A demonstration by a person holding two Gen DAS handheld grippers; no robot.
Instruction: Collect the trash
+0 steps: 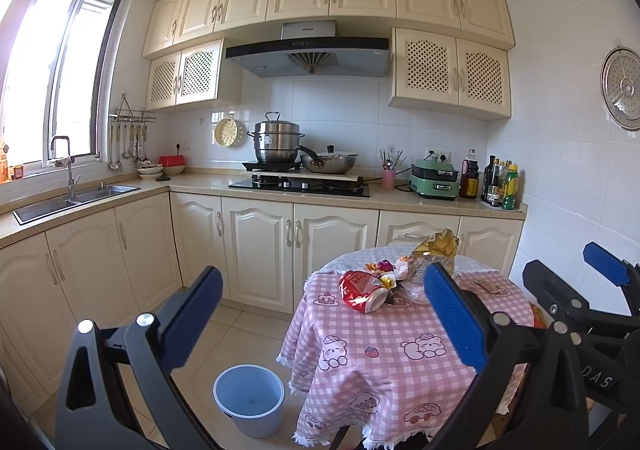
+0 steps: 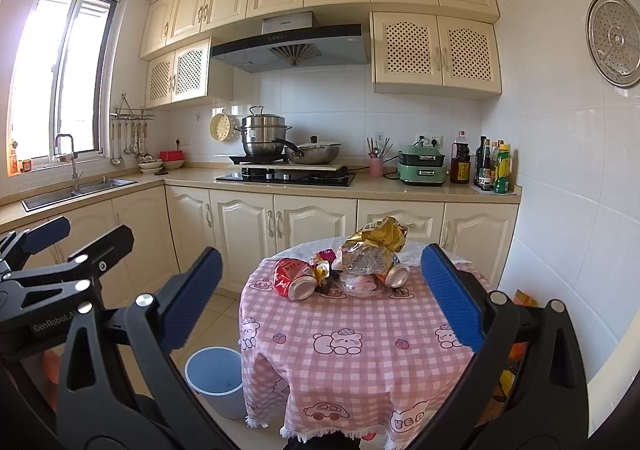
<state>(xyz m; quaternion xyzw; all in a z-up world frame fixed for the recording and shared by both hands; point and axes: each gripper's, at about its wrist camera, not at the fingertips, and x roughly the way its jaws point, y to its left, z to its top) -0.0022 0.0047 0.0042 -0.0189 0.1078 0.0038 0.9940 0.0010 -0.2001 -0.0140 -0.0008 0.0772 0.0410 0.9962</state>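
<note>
A heap of trash lies at the far side of a round table with a pink checked cloth (image 1: 400, 370) (image 2: 360, 370): a crushed red can (image 1: 360, 292) (image 2: 292, 278), a gold crumpled bag (image 1: 436, 250) (image 2: 376, 240), a second can (image 2: 398, 274), small wrappers (image 1: 386, 274) (image 2: 322, 266) and clear plastic (image 2: 360, 284). A light blue bin (image 1: 249, 398) (image 2: 216, 380) stands on the floor left of the table. My left gripper (image 1: 324, 314) is open and empty, short of the table. My right gripper (image 2: 320, 298) is open and empty, facing the heap.
Cream cabinets and a counter run behind, with a sink (image 1: 76, 199), a hob with pots (image 1: 300, 181), a green cooker (image 1: 434, 177) and bottles (image 1: 500, 185). A white tiled wall (image 2: 560, 209) is close on the table's right. Tiled floor (image 1: 240, 330) lies left of the table.
</note>
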